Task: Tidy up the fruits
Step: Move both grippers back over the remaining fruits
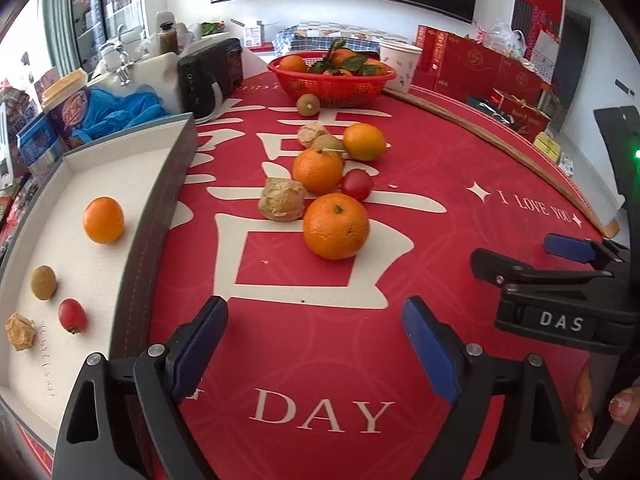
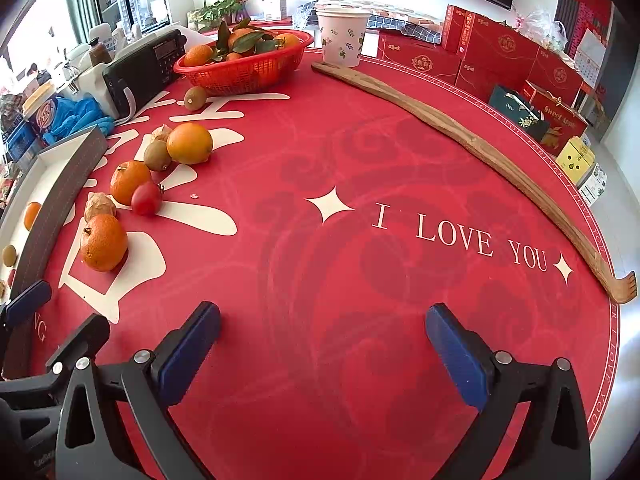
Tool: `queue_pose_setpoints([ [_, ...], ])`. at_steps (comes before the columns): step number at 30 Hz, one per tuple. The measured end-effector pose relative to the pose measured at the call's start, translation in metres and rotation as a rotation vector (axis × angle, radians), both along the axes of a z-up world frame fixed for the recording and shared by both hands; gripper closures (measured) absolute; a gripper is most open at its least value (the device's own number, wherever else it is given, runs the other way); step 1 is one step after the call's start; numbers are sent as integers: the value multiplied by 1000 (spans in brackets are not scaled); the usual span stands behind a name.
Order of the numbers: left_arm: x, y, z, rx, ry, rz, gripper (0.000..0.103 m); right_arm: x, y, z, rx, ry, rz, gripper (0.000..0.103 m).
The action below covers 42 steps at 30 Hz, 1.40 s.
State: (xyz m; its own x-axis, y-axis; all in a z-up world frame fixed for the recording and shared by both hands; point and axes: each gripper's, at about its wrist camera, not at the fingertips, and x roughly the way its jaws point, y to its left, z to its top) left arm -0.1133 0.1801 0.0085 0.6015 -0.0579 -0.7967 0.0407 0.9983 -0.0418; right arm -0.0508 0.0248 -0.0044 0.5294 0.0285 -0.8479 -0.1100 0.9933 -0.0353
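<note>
Above the red tablecloth (image 2: 360, 160), both grippers (image 1: 316, 344) (image 2: 322, 344) tilt downward, jaws spread, empty.

Both wrist views look steeply down across the red tablecloth (image 1: 320, 340), close above it, sharing the loose fruit row (image 2: 120, 200) and far basket (image 1: 332, 84).

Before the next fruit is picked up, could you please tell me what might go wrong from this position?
1. The nearest orange mandarin touches a wrinkled tan husk-wrapped fruit; closing on it may knock that aside.
2. The loose round fruits could roll across the red printed tablecloth if nudged.
3. The open left gripper and open right gripper sit close together, so they might collide.
</note>
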Motion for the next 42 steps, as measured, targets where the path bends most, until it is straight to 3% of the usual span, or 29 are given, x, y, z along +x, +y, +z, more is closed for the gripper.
queue_pose_setpoints([
  [9, 1, 8, -3, 23, 10, 24, 11, -1, 0, 0, 1, -10, -4, 0],
  [19, 4, 8, -6, 31, 29, 29, 1, -2, -1, 0, 0, -9, -5, 0],
  [36, 6, 12, -6, 37, 32, 33, 1, -2, -1, -1, 0, 0, -2, 0],
  [42, 10, 14, 8, 87, 4, 20, 9, -3, -1, 0, 0, 4, 9, 0],
])
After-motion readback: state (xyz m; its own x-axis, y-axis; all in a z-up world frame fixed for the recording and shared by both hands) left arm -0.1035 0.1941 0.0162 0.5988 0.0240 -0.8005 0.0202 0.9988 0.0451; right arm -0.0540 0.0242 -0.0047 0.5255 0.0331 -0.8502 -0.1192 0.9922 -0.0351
